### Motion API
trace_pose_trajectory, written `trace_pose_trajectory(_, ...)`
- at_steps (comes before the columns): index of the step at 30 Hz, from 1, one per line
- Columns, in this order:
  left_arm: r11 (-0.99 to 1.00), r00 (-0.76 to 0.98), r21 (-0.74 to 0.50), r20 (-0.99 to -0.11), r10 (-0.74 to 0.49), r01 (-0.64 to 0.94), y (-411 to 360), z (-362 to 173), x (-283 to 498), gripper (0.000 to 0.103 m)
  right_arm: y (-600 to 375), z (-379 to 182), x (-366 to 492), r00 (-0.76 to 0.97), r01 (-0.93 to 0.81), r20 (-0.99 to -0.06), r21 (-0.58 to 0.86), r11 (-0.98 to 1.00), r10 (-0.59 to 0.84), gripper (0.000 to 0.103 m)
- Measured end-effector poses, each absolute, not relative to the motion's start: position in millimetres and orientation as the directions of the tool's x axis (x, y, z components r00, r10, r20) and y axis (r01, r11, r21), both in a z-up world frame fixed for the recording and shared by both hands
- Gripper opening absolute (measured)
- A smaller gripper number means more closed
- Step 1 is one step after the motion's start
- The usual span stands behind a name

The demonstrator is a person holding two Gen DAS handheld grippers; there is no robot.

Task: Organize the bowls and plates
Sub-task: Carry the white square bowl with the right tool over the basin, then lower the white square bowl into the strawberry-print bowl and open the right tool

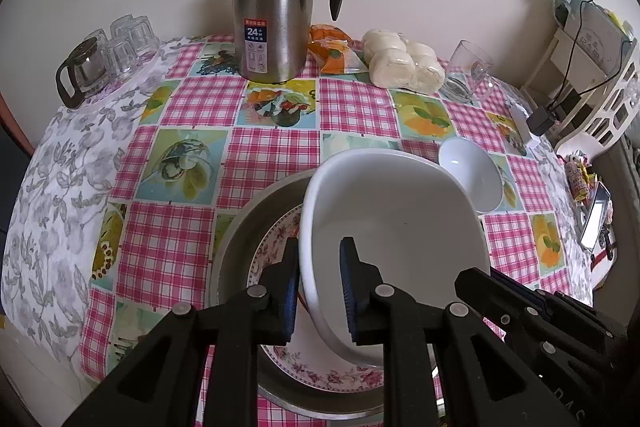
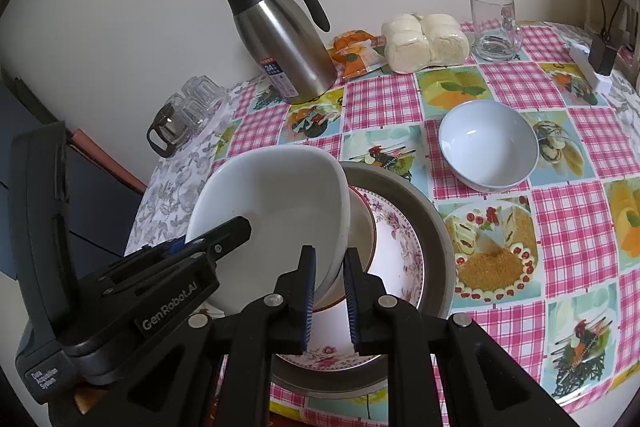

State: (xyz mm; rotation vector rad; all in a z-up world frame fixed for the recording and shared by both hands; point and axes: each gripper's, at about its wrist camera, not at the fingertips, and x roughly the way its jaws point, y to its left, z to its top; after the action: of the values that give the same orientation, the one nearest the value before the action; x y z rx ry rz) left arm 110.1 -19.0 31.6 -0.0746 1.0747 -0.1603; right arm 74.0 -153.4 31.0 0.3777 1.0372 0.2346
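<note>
A large white squarish bowl (image 1: 396, 227) is held tilted above a floral plate (image 1: 320, 375) that lies in a grey metal pan (image 1: 248, 223). My left gripper (image 1: 320, 291) is shut on the bowl's left rim. My right gripper (image 2: 330, 291) is shut on the opposite rim of the same bowl (image 2: 280, 203); it also shows at the lower right of the left wrist view (image 1: 520, 295). Under the bowl, a brown-rimmed dish (image 2: 366, 231) rests on the floral plate (image 2: 400, 251) in the pan (image 2: 432, 223). A small white bowl (image 2: 488, 143) stands apart on the tablecloth, also in the left wrist view (image 1: 472, 175).
A steel thermos jug (image 1: 276, 15), a bag of buns (image 1: 404, 63), an orange packet (image 1: 332, 47) and a glass mug (image 1: 468, 71) stand along the back. A glass pot (image 1: 80, 71) and upturned glasses (image 1: 128, 43) are at the far left. A white basket (image 1: 596, 75) is at the right.
</note>
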Motion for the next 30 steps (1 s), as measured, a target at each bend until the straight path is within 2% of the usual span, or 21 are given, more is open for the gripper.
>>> trace_pose_trajectory(30,0.986,0.386,-0.123,-0.909,-0.159,0.115,-26.4,5.5,122.4,0.023,-155.6,15.1,80.2,0.454,0.024,-0.825,0.388,0.921,0.336,0.017)
